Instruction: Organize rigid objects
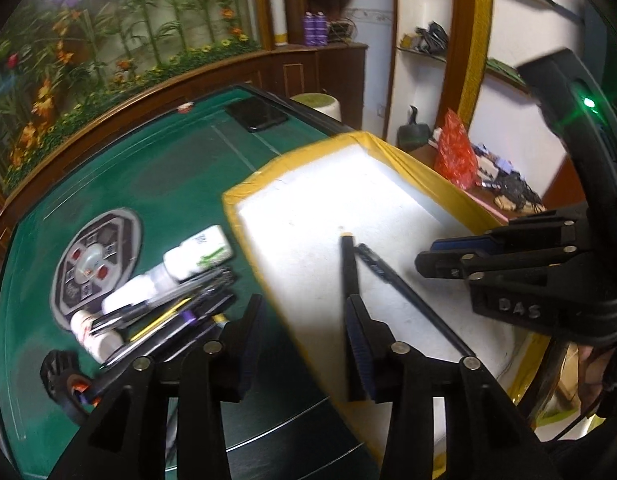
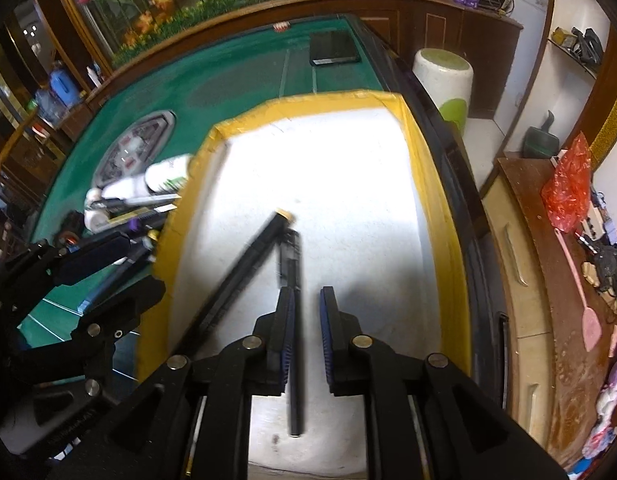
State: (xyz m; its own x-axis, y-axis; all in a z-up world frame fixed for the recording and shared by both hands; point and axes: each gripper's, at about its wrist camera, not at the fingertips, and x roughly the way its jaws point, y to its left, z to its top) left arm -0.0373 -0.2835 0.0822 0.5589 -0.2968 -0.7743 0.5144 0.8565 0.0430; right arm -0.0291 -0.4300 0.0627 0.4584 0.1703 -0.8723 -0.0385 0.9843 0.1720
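Two black pens lying in the white tray [image 2: 428, 184], yellow-taped rim: thicker gold-tipped pen [image 2: 244, 264] slanted, thinner pen [image 2: 293, 320] running straight back under the right tool [image 2: 307, 332]. Right tool jaws a small way apart, thin pen seen in the gap by the left pad, not pinched; released by the look of it. Left tool [image 1: 304, 344] jaws apart, empty, straddling the tray's left rim. Remaining clutter [image 1: 164, 300] of pens and white bottles on the green surface [image 1: 148, 176], just left of the tray, long axes roughly crosswise to the left tool. Left tool nearer the pile, likely next pick. Tray right half bare, plenty of room; rim edge between pile and tray needs clearing.
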